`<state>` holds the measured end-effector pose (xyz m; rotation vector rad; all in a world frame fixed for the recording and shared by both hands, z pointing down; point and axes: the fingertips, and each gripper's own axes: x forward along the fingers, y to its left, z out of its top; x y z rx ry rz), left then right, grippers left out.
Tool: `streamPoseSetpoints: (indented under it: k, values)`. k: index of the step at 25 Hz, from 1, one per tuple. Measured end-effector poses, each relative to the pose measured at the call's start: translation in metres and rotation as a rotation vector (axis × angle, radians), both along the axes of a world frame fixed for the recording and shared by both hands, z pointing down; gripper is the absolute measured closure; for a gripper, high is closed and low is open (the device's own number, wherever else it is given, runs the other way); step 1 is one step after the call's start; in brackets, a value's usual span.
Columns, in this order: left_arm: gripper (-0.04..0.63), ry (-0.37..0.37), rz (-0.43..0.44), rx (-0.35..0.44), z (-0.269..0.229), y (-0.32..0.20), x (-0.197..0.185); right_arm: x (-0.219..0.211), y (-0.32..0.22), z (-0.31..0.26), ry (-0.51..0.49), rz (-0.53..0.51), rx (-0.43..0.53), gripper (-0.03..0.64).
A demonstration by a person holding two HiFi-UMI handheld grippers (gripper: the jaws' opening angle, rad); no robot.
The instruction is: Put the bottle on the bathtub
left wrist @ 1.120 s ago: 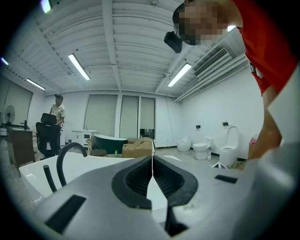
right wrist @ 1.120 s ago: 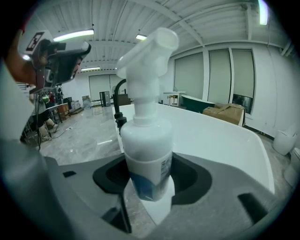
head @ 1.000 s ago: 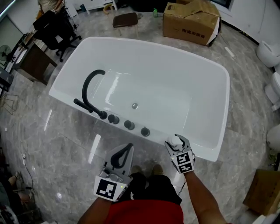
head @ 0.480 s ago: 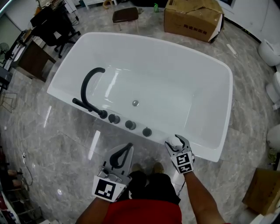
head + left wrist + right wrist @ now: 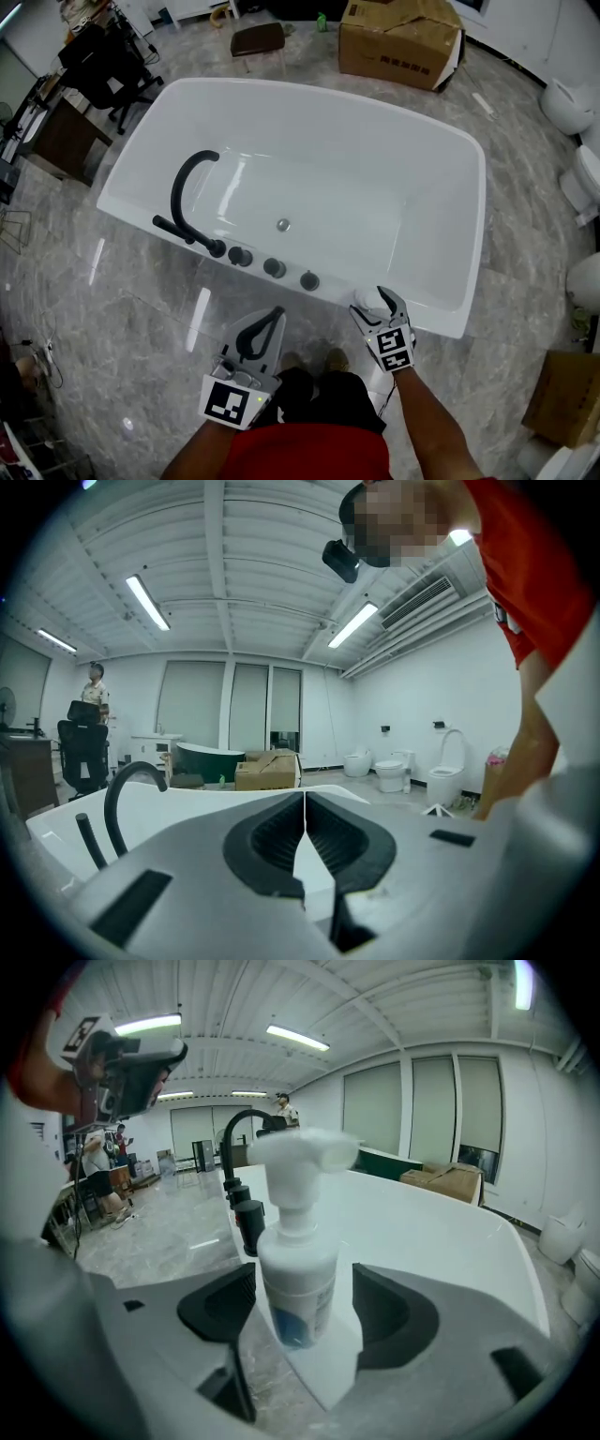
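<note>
Hardly anything moved over the last second: the head camera drifted a little and both tools stayed put.

Head view: right gripper [image 5: 380, 309] is at the near rim of the bathtub [image 5: 441, 323]. The white pump bottle [image 5: 367, 300] is at its tip, on the ledge to the right of the black knobs [image 5: 274, 268]. Left gripper [image 5: 255, 339] hangs back over the floor, apparently not needed.

Left gripper view: jaws pressed together, nothing between them.

Right gripper view: jaws parted. The bottle stands upright between them, base on the white rim, with a gap showing on one side. It reads as set down and let go, probably with only the backing away left.
</note>
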<state>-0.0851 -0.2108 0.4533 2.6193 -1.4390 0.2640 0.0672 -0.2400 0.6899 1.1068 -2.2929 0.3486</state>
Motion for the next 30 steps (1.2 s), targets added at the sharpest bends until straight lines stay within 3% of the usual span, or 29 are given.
streamPoseSetpoints:
  k: [10,22,30]
  values:
    - [0.584,0.047,0.044,0.053,-0.025,0.018,0.001,0.024,0.032,-0.101,-0.047,0.082,0.132,0.320]
    - [0.584,0.069,0.116,0.091,-0.040,0.041,0.011,-0.009,0.065,-0.230,-0.202,0.118,0.301,0.497]
    - [0.584,0.089,0.145,0.123,-0.062,0.055,0.014,-0.041,0.076,-0.292,-0.300,0.089,0.374,0.610]
